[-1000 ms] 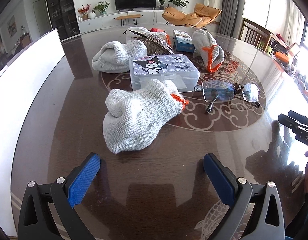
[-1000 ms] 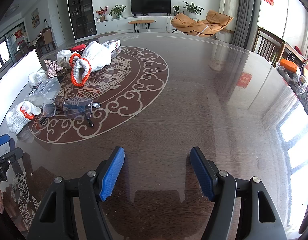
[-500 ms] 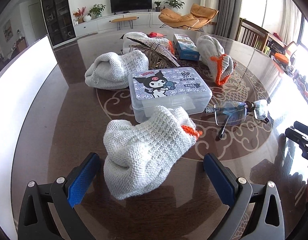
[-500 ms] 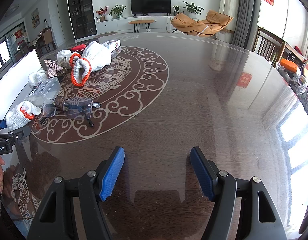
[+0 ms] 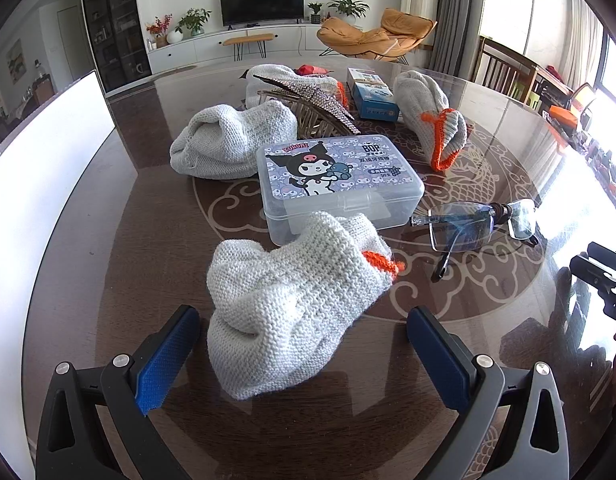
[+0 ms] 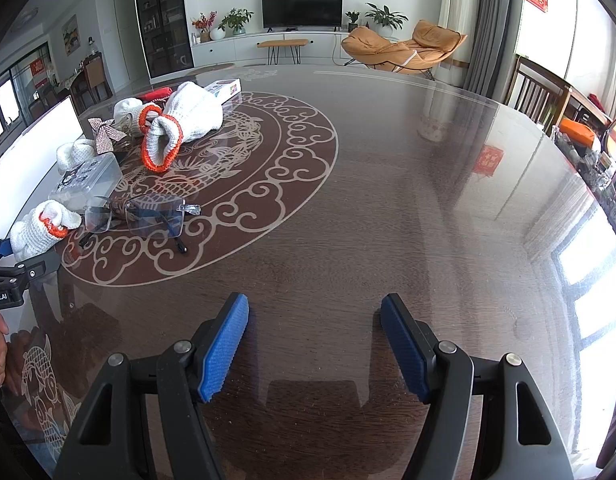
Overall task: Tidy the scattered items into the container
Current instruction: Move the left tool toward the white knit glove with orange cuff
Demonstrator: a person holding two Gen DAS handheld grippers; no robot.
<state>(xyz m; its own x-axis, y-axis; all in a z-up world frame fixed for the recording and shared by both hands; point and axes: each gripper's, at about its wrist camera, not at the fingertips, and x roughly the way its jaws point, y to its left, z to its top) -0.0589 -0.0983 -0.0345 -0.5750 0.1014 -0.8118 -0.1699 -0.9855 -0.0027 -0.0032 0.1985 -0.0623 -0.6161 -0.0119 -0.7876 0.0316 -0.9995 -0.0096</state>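
My left gripper (image 5: 304,354) is open, its blue pads on either side of a white knitted glove with an orange cuff (image 5: 292,300) that lies on the dark table. Behind the glove stands a clear plastic box with a cartoon lid (image 5: 336,184). Glasses (image 5: 476,224) lie to its right. More white gloves (image 5: 232,140) (image 5: 428,116) lie further back. My right gripper (image 6: 314,352) is open and empty over bare table, far right of the items; the near glove (image 6: 40,228), the glasses (image 6: 148,216) and the box (image 6: 88,178) show at its left.
A sparkly bow hair clip (image 5: 312,108) and a small blue-white carton (image 5: 372,96) lie behind the box. A white board (image 5: 32,184) stands along the table's left edge. Chairs (image 6: 540,92) stand at the far right.
My left gripper has moved forward, so the near glove now lies between its open fingers. My right gripper has not moved.
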